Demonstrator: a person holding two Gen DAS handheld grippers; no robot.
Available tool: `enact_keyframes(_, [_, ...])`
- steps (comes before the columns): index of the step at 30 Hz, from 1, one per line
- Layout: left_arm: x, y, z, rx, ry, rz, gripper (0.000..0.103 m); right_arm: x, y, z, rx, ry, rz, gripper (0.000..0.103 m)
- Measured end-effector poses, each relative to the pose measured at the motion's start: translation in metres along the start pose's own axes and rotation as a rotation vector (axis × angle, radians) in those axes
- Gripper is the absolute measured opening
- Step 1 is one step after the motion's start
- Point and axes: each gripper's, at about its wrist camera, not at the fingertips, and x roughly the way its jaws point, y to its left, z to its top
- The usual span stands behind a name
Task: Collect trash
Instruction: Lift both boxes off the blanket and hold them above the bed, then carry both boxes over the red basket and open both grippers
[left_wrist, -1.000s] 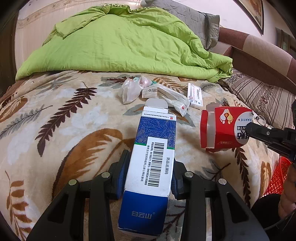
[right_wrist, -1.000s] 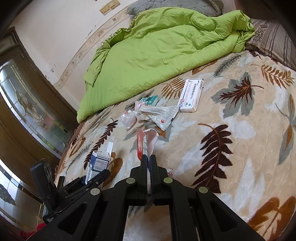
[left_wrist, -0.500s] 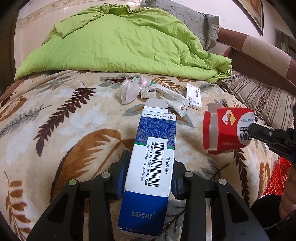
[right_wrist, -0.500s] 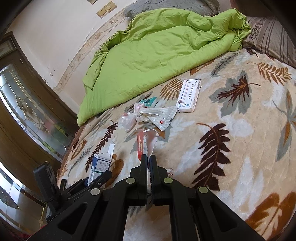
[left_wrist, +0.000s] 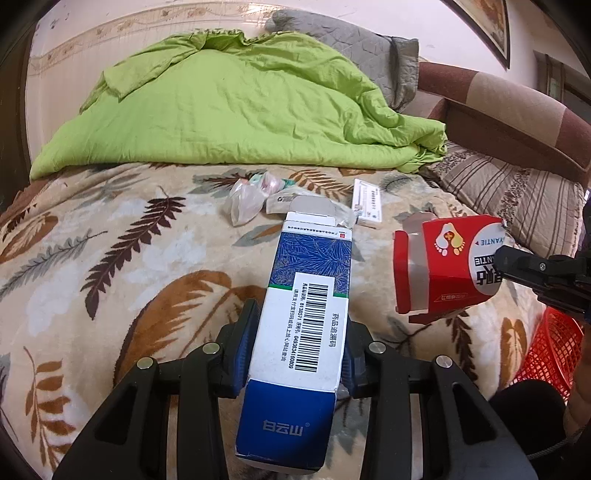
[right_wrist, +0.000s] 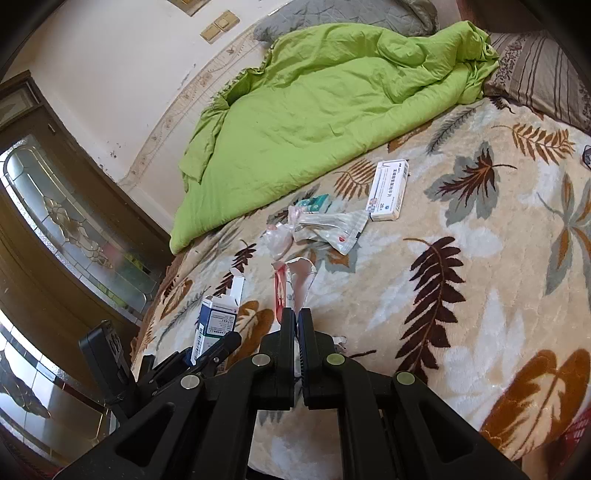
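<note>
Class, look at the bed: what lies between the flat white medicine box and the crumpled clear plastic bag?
A clear torn wrapper and a small teal packet lie between the white medicine box and the plastic bag, clearest in the right wrist view.

Three cartons (left_wrist: 303, 325), two plastic wrappers (right_wrist: 332, 229), one green quilt (left_wrist: 236, 107), one red basket (left_wrist: 546, 354)

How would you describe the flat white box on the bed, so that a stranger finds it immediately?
Start at the green quilt on the bed. Just in front of its edge lies a small heap of clear plastic wrappers. The flat white box lies beside that heap, the only rigid, unopened-looking pack there, with blue print.
</note>
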Motion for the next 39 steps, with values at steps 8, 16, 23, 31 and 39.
enact_keyframes(8, [-0.01, -0.016, 0.0, 0.026, 0.002, -0.031, 0.037, -0.021, 0.0, 0.0, 0.015, -0.029, -0.002, 0.003])
enact_keyframes(16, [-0.018, -0.039, 0.007, 0.056, -0.001, -0.078, 0.037, -0.049, -0.01, 0.0, 0.05, -0.07, 0.0, 0.003])
enact_keyframes(23, [-0.022, -0.065, 0.011, 0.088, 0.006, -0.124, 0.037, -0.079, -0.023, -0.005, 0.085, -0.105, -0.011, 0.003])
enact_keyframes(31, [-0.025, -0.108, 0.017, 0.158, 0.01, -0.184, 0.037, -0.12, -0.047, -0.008, 0.141, -0.171, -0.05, 0.003])
enact_keyframes(39, [-0.027, -0.185, 0.025, 0.279, 0.035, -0.34, 0.037, -0.195, -0.082, -0.024, 0.205, -0.274, -0.172, 0.003])
